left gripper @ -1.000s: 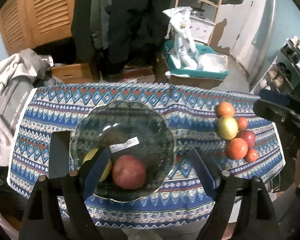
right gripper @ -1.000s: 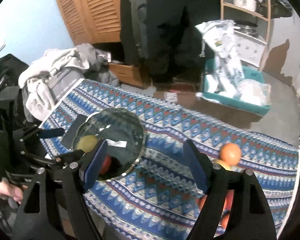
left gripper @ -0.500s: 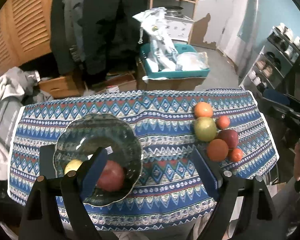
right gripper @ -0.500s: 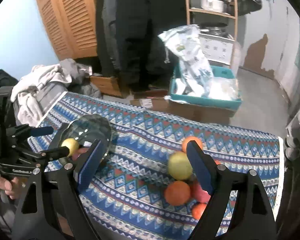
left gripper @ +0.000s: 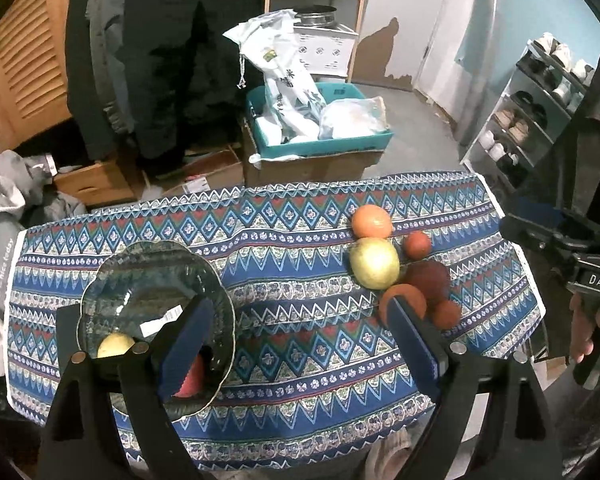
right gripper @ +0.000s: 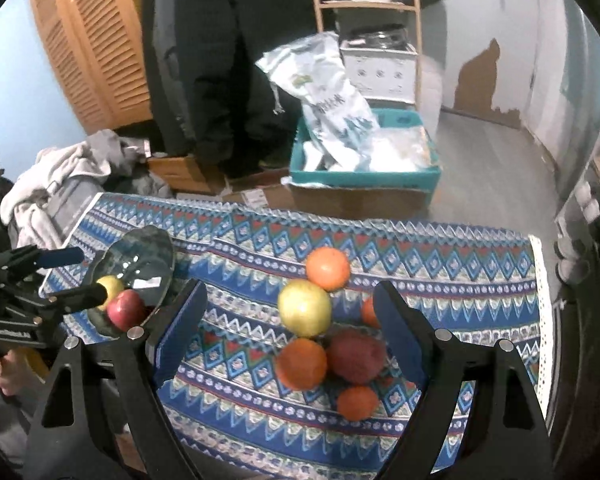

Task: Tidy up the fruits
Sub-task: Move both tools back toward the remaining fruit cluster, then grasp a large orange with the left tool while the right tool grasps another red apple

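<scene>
Right gripper (right gripper: 288,332) gaped wide, empty, over six loose fruits (right gripper: 305,308) at lower centre; left gripper (left gripper: 296,340) was opening, empty. Glass bowl (right gripper: 156,248), frame left, held two; I'd bowl six more.

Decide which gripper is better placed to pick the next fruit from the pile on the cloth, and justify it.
Right, probably. The right gripper is open and empty with the fruit pile framed between its fingers. The left gripper, its jaws opening and empty, sits nearer the glass bowl.
</scene>
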Demonstrator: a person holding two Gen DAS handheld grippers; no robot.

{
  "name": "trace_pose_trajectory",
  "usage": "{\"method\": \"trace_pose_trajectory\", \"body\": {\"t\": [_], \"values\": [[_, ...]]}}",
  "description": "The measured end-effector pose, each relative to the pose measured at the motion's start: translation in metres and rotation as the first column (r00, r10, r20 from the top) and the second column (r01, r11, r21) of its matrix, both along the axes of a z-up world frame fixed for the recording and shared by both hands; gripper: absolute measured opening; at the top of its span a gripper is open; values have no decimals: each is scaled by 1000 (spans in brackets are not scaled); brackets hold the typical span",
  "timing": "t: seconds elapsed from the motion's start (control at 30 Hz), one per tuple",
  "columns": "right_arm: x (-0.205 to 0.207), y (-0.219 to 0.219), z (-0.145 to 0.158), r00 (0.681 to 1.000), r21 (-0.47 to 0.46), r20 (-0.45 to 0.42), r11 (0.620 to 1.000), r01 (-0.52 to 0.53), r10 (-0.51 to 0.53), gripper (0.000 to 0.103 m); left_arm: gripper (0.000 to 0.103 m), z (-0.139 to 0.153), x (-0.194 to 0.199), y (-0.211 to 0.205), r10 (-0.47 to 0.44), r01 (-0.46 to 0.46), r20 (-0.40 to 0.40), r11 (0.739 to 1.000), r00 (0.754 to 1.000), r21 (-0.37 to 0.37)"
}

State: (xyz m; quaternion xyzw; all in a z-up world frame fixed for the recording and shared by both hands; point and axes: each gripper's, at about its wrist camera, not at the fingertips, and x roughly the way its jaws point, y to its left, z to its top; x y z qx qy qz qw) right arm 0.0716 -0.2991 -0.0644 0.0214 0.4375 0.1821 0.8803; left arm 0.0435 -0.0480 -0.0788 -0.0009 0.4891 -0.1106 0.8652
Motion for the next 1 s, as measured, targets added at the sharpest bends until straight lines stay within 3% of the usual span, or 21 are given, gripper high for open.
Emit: {"method": "trace_pose_trajectory", "body": {"t": [0.47, 0.77, 1.0], "values": [[13, -29, -37, 994, -10, -95, 998, 60, -60, 85, 90, -26, 23, -32, -33, 34, -25, 998, 999, 48], [28, -38, -86, 975, -39, -206, 996, 81, -88, 85, 90, -62, 41, -52, -58, 62, -71, 996, 996, 62], [41, -42, -130, 942, -44, -317, 994, 101, -110, 85, 90, -92, 54, -63, -69, 78, -106, 993, 992, 85]]}}
